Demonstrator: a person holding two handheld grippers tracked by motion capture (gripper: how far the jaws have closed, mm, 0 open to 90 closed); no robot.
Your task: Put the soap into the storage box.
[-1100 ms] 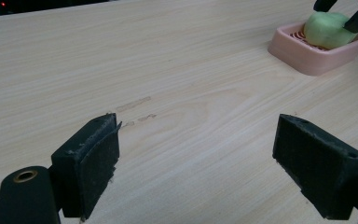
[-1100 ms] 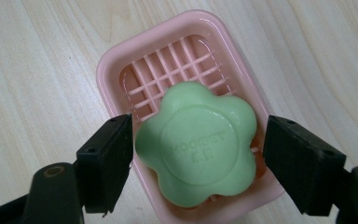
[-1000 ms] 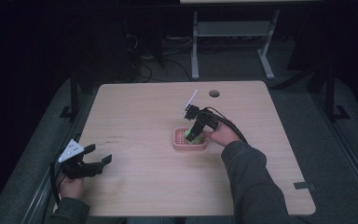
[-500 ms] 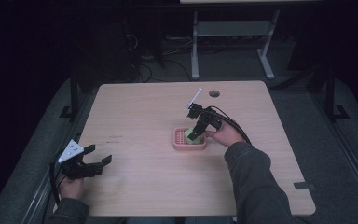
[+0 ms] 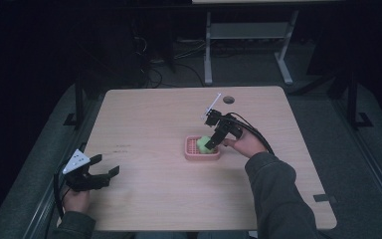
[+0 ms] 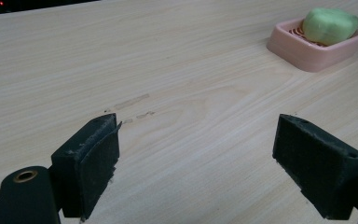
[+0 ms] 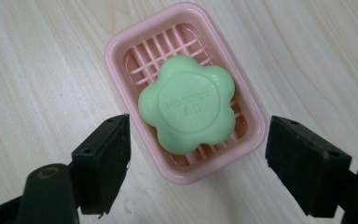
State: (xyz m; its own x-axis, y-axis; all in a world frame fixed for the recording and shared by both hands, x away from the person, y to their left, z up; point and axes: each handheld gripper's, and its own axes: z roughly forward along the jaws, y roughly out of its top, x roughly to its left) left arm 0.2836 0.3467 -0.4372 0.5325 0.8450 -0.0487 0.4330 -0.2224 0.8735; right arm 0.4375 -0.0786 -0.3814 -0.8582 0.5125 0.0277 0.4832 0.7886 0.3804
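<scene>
Green flower-shaped soap (image 7: 187, 104) resting in pink dish (image 7: 248, 103) mid-tabletop (image 5: 149, 119). Right claw (image 7: 198, 161) released above it, seemingly clear. Left claw (image 6: 209, 163) released, near the tabletop's left front edge.

We take this for a lab or test room rather than a home. We see one plain wooden table (image 5: 179, 124) with a round cable hole (image 5: 229, 100) near its 1 o'clock corner, standing on dark grey carpet (image 5: 338, 149). At 12 o'clock, beyond the table, stands the metal frame of a second desk (image 5: 248, 35), with loose cables (image 5: 149, 74) lying on the floor at about 11 o'clock. The surroundings are dim and bare. A strip of dark tape (image 5: 325, 197) sits at the table's 4 o'clock corner.
</scene>
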